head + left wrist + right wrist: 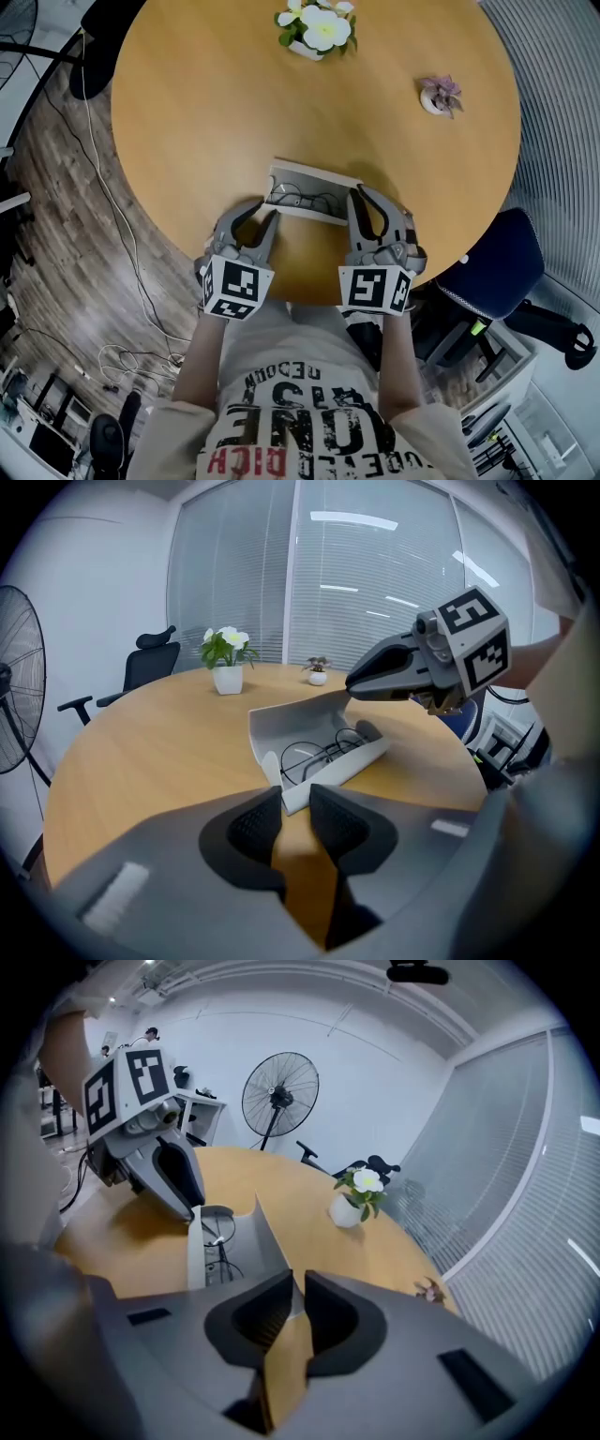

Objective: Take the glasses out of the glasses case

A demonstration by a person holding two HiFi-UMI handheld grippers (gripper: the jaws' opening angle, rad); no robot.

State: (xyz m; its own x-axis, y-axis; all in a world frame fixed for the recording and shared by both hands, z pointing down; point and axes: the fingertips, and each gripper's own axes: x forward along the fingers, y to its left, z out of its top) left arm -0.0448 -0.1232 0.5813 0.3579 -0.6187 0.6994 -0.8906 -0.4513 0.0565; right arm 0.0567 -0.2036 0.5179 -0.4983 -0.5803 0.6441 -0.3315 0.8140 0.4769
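1. At the lower centre of the left gripper view, the left gripper (295,799) nips its dark pads onto the near end of the glasses case (349,764). The head view shows only its tips meeting the case's left end.
2. At the lower centre of the right gripper view, the right gripper (292,1283) pinches the thin edge of the raised lid (262,1241), jaws nearly together. From above, only its tips at the case's right end show.
3. The case lies open near the close edge of the round wooden table (206,112), at the centre of the head view between the two grippers. It is pale grey-white, a shallow tray with the lid standing up behind it.
4. The glasses (319,750) lie inside the tray, with a thin dark wire frame and round lenses. The head view gives them only as a few dark lines.
5. Farther on, a white-flowered pot plant (317,30) at top centre and a small pink plant (441,94) at upper right stand well apart from the case.
6. Only the gripper views show the room. A standing fan (279,1096) is at the upper centre of the right one. A black office chair (150,663) and window blinds (375,583) are in the left one.
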